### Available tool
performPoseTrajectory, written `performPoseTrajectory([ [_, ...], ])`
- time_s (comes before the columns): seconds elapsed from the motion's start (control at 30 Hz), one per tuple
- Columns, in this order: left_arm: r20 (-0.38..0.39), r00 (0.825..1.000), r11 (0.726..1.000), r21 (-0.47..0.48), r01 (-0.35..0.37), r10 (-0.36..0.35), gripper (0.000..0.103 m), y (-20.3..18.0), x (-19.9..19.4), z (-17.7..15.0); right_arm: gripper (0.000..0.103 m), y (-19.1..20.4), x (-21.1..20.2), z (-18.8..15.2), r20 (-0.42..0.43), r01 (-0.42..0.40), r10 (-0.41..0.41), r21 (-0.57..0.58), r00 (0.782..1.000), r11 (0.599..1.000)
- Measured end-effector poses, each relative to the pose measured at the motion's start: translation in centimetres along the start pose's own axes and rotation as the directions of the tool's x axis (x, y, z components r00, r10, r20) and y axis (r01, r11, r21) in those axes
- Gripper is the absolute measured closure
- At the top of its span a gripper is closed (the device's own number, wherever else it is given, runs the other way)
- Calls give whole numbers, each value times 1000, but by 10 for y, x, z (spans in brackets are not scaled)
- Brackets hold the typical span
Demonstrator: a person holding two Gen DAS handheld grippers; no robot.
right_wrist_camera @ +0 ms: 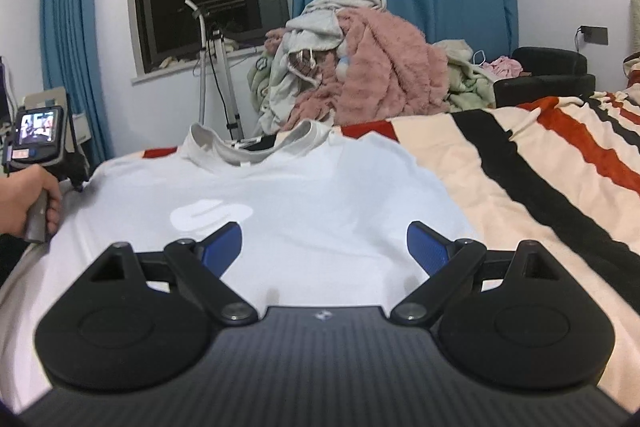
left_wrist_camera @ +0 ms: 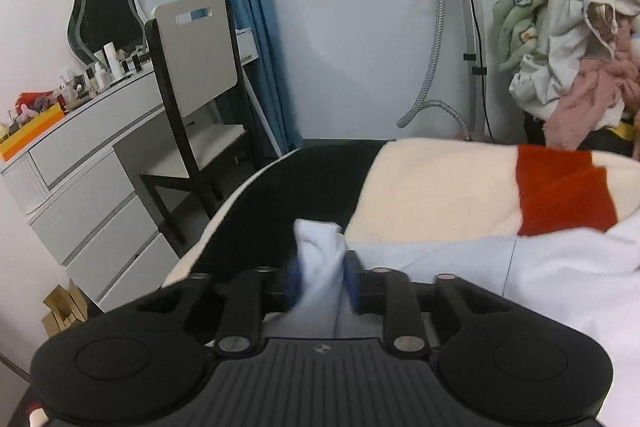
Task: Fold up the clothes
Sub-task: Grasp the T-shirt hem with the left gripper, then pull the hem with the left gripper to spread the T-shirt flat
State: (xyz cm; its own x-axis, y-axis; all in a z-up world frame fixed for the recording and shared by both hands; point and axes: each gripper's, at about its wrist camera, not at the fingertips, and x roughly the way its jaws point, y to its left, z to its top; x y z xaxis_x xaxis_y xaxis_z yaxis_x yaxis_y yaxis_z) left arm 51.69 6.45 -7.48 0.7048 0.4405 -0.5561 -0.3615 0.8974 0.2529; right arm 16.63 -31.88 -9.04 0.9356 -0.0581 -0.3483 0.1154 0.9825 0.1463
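white t-shirt (right_wrist_camera: 304,187) on striped blanket (right_wrist_camera: 540,163)

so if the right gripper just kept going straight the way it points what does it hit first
Most likely the white t-shirt spread on the striped blanket. The right gripper is open and tilts slightly down over the shirt's front, though exactly where on it is unclear.

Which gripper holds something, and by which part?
The left gripper has a bunched edge of the white shirt between its pads. The right gripper is open, holding nothing.
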Motion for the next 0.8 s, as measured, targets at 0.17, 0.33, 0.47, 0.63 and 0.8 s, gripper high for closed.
performPoseTrajectory([
  [0.17,-28,998,998,-29,53,-54,38,3,-31,-8,12,3,8,-1,-17,-13,13,5,1000,1000],
  [0.33,-69,984,970,-190,150,-166,30,23,-96,-23,12,4,4,1,-31,-43,43,20,999,999],
  [0.47,-45,972,964,-145,222,-231,30,29,-173,-49,12,3,-12,7,-2,-34,34,9,999,999],
  [0.63,-24,953,951,-67,301,-303,30,40,-264,-104,12,1,-44,17,53,-11,11,-14,999,1000],
  [0.8,-15,936,936,-17,351,-351,30,67,-335,-175,12,-3,-80,21,69,-17,17,1,997,1000],
])
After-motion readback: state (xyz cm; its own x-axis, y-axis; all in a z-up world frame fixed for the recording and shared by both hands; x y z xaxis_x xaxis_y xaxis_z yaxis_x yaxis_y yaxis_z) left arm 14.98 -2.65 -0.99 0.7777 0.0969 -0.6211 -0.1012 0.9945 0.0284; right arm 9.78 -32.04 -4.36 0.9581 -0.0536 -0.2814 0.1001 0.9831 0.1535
